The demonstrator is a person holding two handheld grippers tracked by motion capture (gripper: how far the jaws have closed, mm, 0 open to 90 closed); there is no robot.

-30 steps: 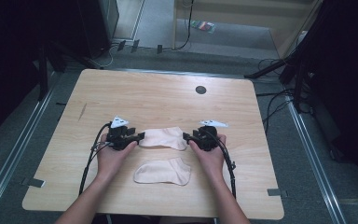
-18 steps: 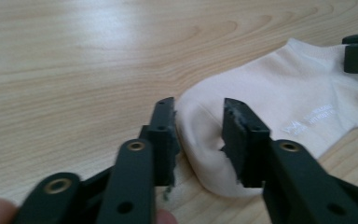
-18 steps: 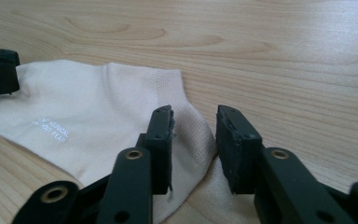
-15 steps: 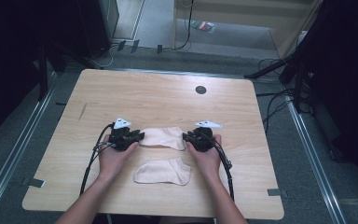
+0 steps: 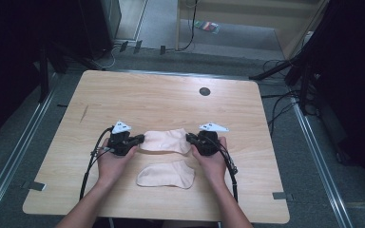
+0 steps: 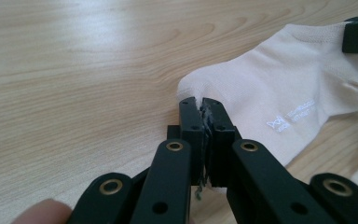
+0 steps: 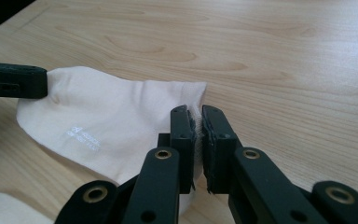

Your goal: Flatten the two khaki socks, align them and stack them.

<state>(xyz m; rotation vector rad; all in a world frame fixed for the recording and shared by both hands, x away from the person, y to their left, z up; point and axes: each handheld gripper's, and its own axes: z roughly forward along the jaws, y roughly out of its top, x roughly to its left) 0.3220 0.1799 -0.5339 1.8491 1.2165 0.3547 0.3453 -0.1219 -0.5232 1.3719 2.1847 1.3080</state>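
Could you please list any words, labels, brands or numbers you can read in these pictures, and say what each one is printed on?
Small white logo and two short lines of lettering on the pale cream fabric sock held between the two tools: too small and blurred to read, in both the left gripper view and the right gripper view.
Second cream sock lying nearer the person: no print visible.
Light wooden table: no text.

The high view looks forward and down on the whole table (image 5: 171, 102) from above the person's side. Each gripper view sits very near behind its own jaws, low over the wood. They face each other along one sock (image 6: 279, 88), which both share with the high view.
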